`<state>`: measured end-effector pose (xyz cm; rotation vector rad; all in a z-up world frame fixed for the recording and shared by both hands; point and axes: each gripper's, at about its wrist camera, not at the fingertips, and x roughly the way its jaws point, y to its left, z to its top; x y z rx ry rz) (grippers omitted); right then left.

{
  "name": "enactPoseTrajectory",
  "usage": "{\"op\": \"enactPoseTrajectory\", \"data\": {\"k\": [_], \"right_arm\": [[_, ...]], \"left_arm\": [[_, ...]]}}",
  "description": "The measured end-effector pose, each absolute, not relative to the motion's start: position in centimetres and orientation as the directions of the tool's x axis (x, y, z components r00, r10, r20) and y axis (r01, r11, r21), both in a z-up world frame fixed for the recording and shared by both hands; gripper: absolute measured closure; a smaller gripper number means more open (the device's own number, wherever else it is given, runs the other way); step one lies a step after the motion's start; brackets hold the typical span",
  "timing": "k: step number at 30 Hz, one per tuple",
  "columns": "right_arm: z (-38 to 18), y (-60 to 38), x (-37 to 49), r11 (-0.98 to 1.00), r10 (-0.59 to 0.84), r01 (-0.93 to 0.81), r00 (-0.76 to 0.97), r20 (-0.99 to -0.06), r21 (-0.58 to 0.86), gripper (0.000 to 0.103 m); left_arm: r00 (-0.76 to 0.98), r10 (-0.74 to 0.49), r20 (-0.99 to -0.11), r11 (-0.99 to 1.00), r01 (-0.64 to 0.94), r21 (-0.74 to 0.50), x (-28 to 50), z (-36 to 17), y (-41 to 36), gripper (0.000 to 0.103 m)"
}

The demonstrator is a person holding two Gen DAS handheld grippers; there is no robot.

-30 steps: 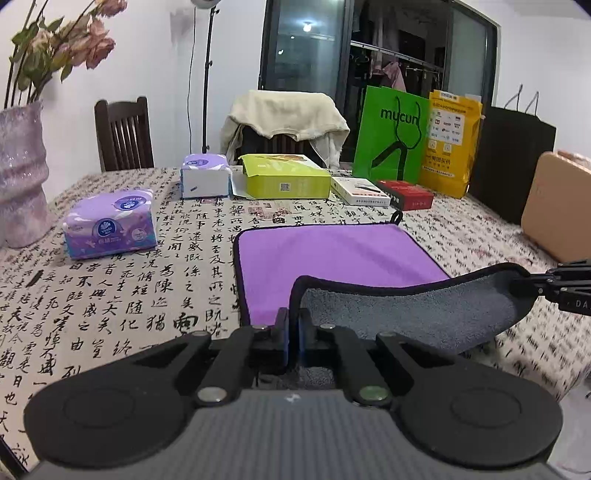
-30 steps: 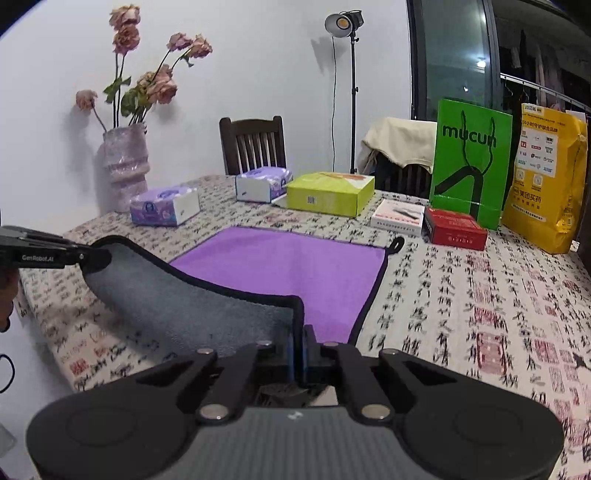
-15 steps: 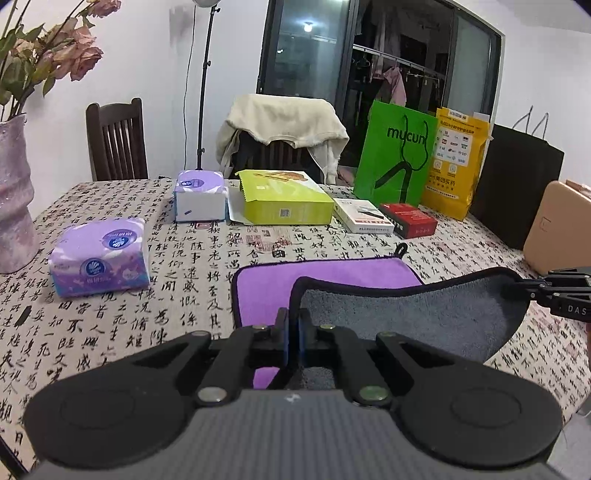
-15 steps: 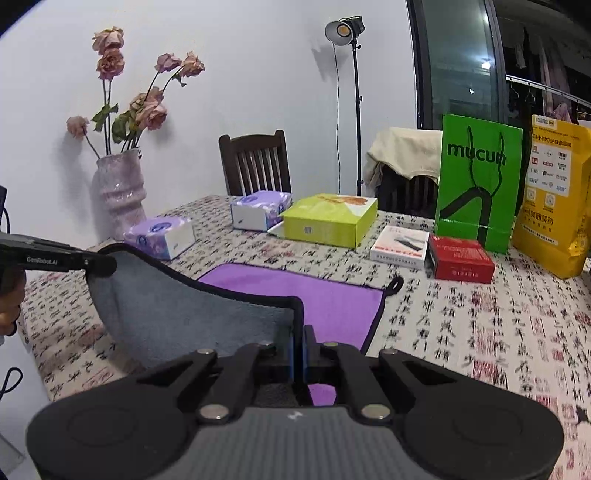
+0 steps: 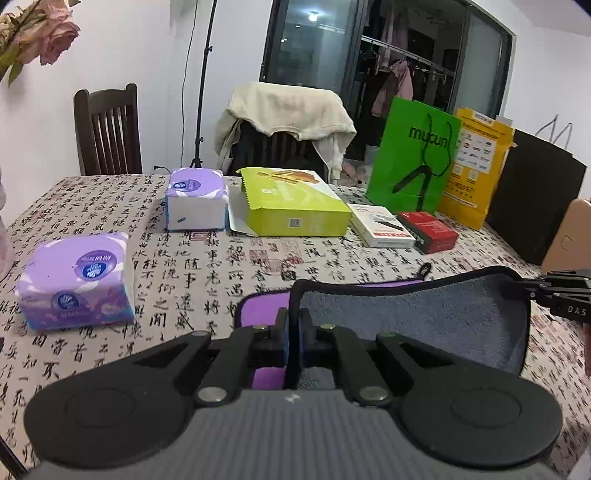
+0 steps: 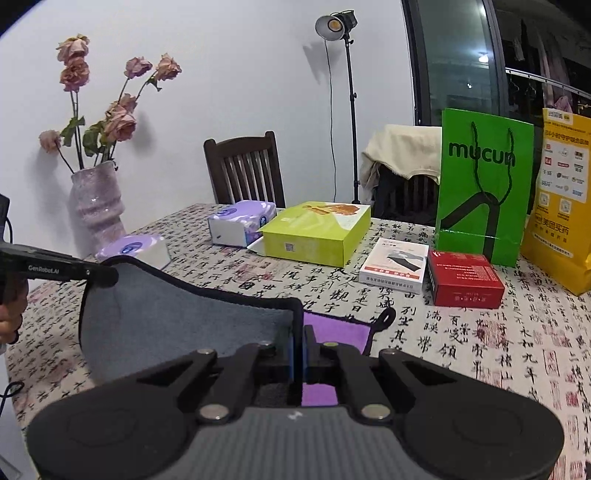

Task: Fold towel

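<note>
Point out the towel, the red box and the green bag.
towel (image 5: pixel 406 317), left wrist view, on its raised grey underside.
red box (image 6: pixel 465 277), right wrist view, on its top face.
green bag (image 6: pixel 484 188), right wrist view, on its front panel.

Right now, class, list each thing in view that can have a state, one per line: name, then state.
towel: near edge lifted, grey underside showing, far part on table
left gripper: shut on towel corner
right gripper: shut on towel corner
green box: end flap open
studio lamp: lit
</note>
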<state>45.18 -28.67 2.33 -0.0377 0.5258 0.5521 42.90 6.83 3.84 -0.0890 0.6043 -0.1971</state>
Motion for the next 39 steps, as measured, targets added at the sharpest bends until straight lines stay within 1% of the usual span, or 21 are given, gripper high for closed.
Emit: {"op": "enactPoseTrajectory", "data": {"k": [4,11,18,31,39], "right_arm": [[1.7,-28.5,47.3,0.857,0.485,-0.504,0.72,-0.497,0.105,0.099],[0.5,-28.1,50.6,0.86,0.479,-0.497,0.71,-0.516,0.115,0.099],[-1.3,-27.7,53.7,0.87,0.461,-0.479,0.701,-0.544,0.12,0.099],[-4.3,-27.6,57.4,0.881,0.435,-0.455,0.673,-0.599,0.129,0.098],[-5.4,-27.4,58.3,0.891,0.405,-0.441,0.667,-0.626,0.106,0.089]], "left_arm": [[0.795,-0.212,-0.568,0.976,0.141,-0.166,44.8,3.2,7.5,0.097],[0.775,-0.21,-0.596,0.976,0.128,-0.177,48.4,1.7,8.0,0.097],[0.767,-0.214,-0.605,0.974,0.125,-0.187,51.5,0.4,8.1,0.097],[0.724,-0.208,-0.658,0.975,0.096,-0.202,54.9,-2.9,8.9,0.097],[0.715,-0.194,-0.672,0.979,0.094,-0.182,55.2,-3.8,9.1,0.093]]}}
